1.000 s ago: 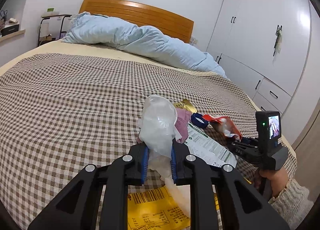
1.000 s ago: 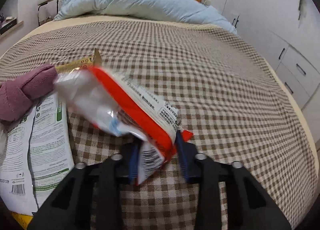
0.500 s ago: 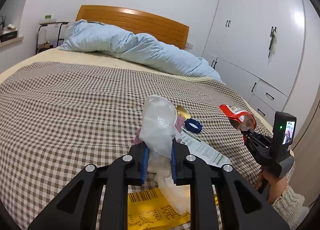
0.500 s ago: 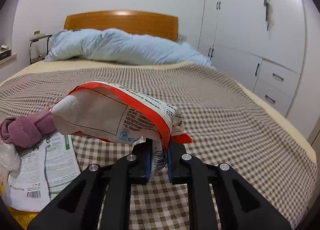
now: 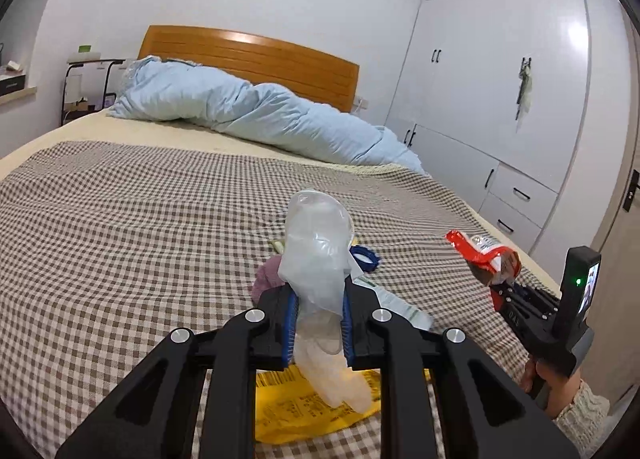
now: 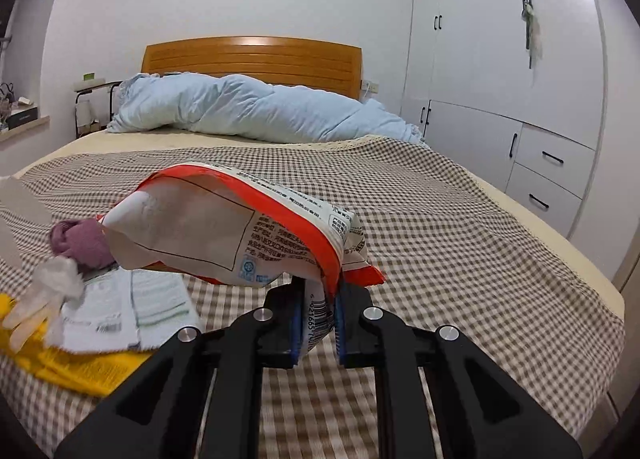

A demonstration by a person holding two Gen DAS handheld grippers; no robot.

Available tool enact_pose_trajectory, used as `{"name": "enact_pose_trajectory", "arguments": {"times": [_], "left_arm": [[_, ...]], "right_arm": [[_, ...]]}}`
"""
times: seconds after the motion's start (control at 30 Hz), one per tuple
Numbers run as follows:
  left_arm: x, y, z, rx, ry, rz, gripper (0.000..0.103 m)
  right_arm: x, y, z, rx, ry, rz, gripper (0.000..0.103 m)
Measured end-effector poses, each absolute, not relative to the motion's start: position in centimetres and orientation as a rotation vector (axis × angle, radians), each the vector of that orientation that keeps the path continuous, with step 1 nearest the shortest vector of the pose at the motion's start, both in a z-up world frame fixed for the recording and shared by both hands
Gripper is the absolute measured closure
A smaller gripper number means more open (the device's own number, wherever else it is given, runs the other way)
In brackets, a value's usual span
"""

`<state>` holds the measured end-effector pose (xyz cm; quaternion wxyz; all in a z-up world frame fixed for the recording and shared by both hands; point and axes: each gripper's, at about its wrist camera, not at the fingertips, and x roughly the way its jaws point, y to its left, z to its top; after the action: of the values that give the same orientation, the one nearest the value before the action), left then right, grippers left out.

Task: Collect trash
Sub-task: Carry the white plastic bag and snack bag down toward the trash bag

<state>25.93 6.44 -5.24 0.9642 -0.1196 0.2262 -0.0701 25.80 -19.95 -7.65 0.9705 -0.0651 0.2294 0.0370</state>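
My left gripper is shut on a clear plastic glove that stands up between its blue pads, its fingers dangling below. My right gripper is shut on the corner of a red and white snack bag, held off the bed; from the left wrist view this bag hangs at the right in the right gripper. On the checked bedspread lie a yellow mailer, a white and green printed packet, a rolled purple sock and a blue ring.
A light blue duvet lies across the head of the bed by the wooden headboard. White wardrobes and drawers line the right side. A bedside rack stands at the far left. A hand and knitted sleeve hold the right gripper.
Both grippers have risen and drawn back from the bed. The right gripper closed tighter on the snack bag and lifted it off the bedspread. The left grip on the glove is unchanged.
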Motion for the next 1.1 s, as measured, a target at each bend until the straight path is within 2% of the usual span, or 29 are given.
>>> {"name": "enact_pose_trajectory", "arguments": {"times": [0.63, 1.1], "left_arm": [[18.4, 5.4, -2.9, -0.238, 0.412, -0.231, 0.087], [12.7, 5.6, -4.9, -0.289, 0.412, -0.216, 0.087]], "right_arm": [[16.5, -20.6, -5.1, -0.127, 0.425, 0.127, 0.090], [10.2, -19.7, -6.0, -0.145, 0.446, 0.188, 0.090]]}}
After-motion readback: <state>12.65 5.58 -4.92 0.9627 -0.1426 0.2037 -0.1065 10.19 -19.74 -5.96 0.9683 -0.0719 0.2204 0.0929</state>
